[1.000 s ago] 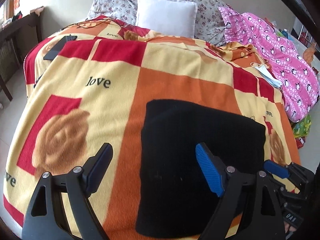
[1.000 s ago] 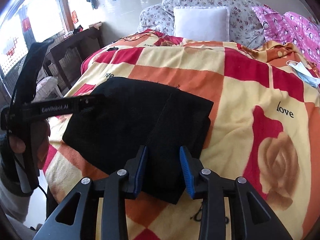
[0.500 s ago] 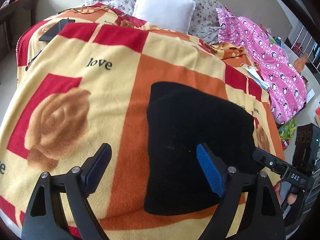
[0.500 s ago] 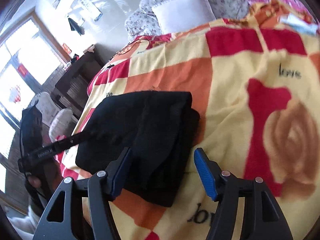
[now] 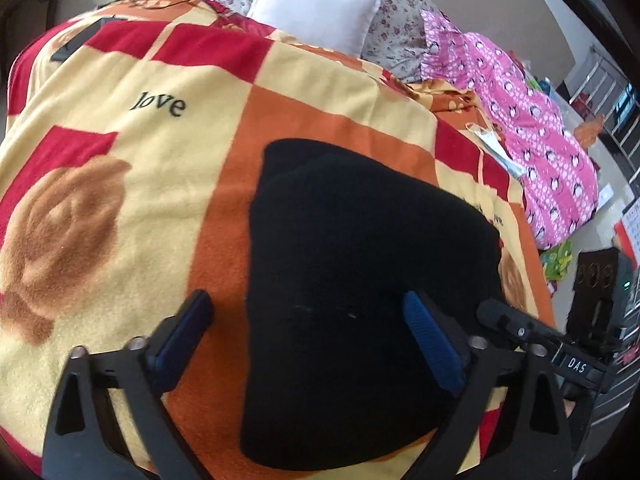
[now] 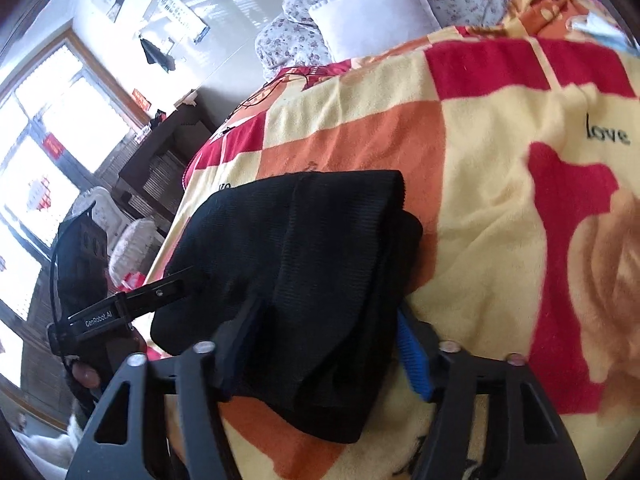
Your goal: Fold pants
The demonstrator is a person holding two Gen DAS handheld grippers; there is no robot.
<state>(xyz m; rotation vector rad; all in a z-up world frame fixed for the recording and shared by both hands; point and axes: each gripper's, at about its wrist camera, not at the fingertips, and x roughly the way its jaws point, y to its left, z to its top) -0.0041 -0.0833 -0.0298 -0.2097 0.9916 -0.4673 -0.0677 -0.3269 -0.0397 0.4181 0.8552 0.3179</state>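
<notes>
Black folded pants (image 5: 360,312) lie on the fleece blanket (image 5: 120,168) that covers the bed, close to the blanket's near edge, mostly on an orange square of the check pattern. All places below are taken from the pants.

Left tongs (image 5: 308,340): spread wide apart, gripping nothing. One blue pad (image 5: 434,346) sits over the black cloth; the other hangs over bare blanket just beside the pants' edge. Whether either pad touches the cloth cannot be told.

Right tongs (image 6: 328,344): also spread wide, straddling the near end of the folded stack; the pants (image 6: 304,264) fill the gap between the fingers. Contact with the cloth cannot be told. Folded edges show here as stacked layers, the top layer's edge running back from the tongs.

Beyond the pants, broad open blanket runs up to a white pillow (image 5: 316,16) and floral bedding (image 5: 392,12) at the head of the bed. Pink penguin-print fabric (image 5: 536,128) lies well apart along the far side, with a face mask (image 5: 490,140) between it and the pants. Past the pants' other side the blanket drops off toward a dark wooden desk (image 6: 172,148) and windows (image 6: 52,128).
</notes>
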